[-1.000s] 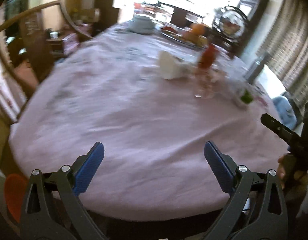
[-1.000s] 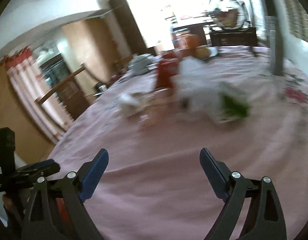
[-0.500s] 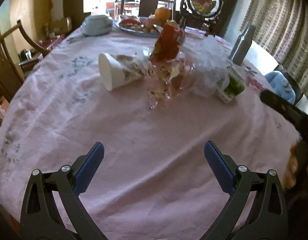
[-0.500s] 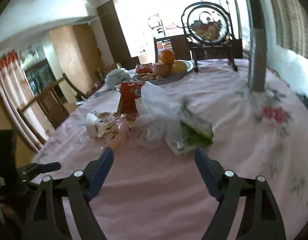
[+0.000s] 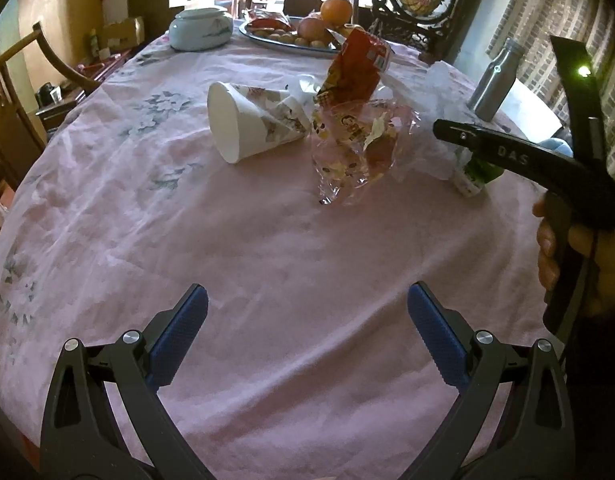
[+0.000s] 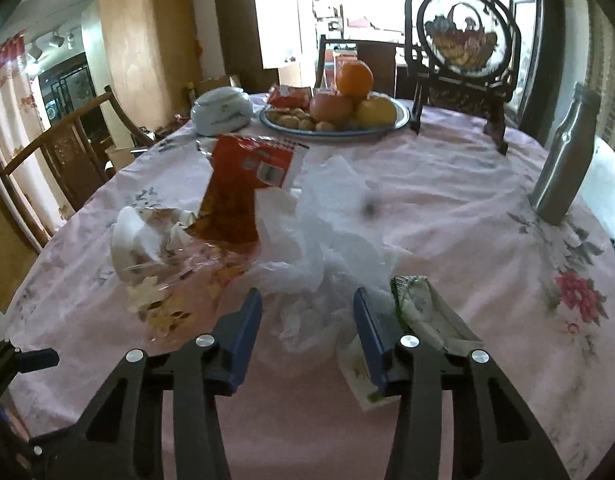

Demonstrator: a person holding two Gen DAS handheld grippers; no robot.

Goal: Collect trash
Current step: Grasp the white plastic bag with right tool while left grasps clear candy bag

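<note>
Blue-padded jaws of the right gripper are sitting nearest in its own view, and they have just been closing. A crumpled white plastic bag is lying between them, yet whether the pads are pressing on it is not clear. Just to the right of that gripper, a small green and white carton is lying on its side on the pink tablecloth. The left gripper is hovering over a bare stretch of cloth near the table's edge with its jaws spread wide and nothing between them. At the right edge of the left view, a hand is holding the black handle of the right gripper.

Farther in, the trash is sitting in a loose cluster near the middle of the table. A clear printed wrapper is lying crumpled beside a paper cup, which is tipped on its side with its mouth facing left. A red snack bag is standing up behind them, touching the white bag.

Beyond the cluster, a metal bottle is standing upright to the right. At the far end, a plate of fruit is sitting next to a lidded ceramic bowl, with a dark framed ornament behind.
</note>
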